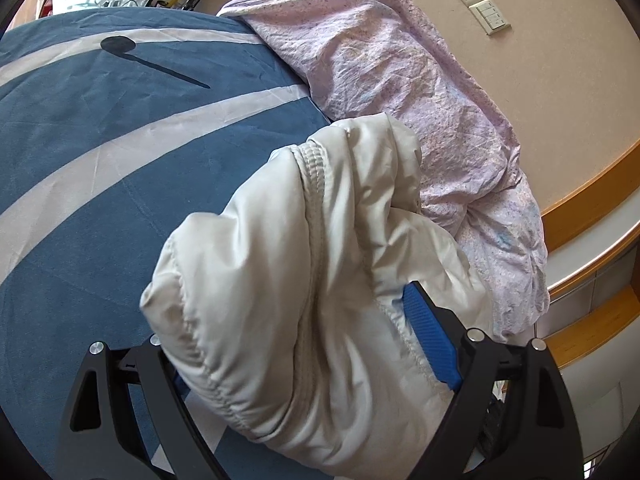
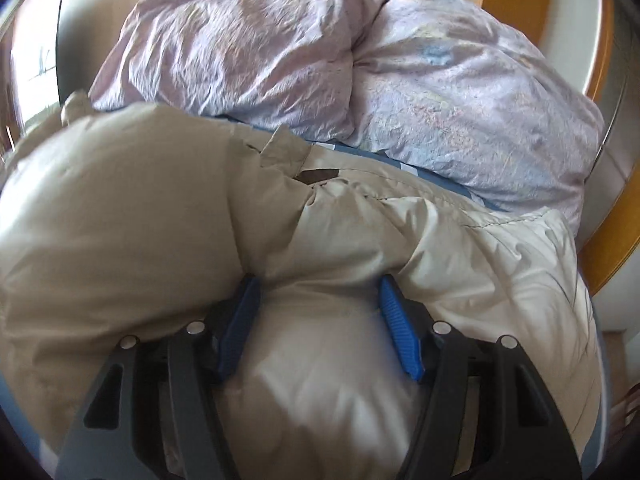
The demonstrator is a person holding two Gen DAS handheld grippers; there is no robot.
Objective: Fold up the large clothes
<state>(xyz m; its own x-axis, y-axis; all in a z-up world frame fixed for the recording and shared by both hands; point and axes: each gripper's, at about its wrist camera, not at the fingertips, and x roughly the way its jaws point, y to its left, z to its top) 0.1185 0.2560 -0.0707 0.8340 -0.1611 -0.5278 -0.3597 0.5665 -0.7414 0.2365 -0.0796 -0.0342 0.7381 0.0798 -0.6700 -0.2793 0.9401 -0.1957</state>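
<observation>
A puffy cream-white down jacket (image 1: 288,280) fills the lower middle of the left wrist view, held above the blue bed cover. My left gripper (image 1: 296,344) is shut on a thick bunch of it; only the right blue pad (image 1: 430,340) shows, the left one is hidden by fabric. In the right wrist view the same jacket (image 2: 160,208) looks beige and cream and spreads across the frame. My right gripper (image 2: 320,320) is shut on a bulging fold of it, with both blue pads (image 2: 240,324) pressed into the fabric.
A blue bed cover (image 1: 80,160) with white stripes lies under the jacket. A crumpled pink-lilac duvet (image 1: 400,92) (image 2: 320,72) is heaped at the far side by the wall. A wooden bed frame (image 1: 592,184) curves at the right, and wall switches (image 1: 480,4) sit above it.
</observation>
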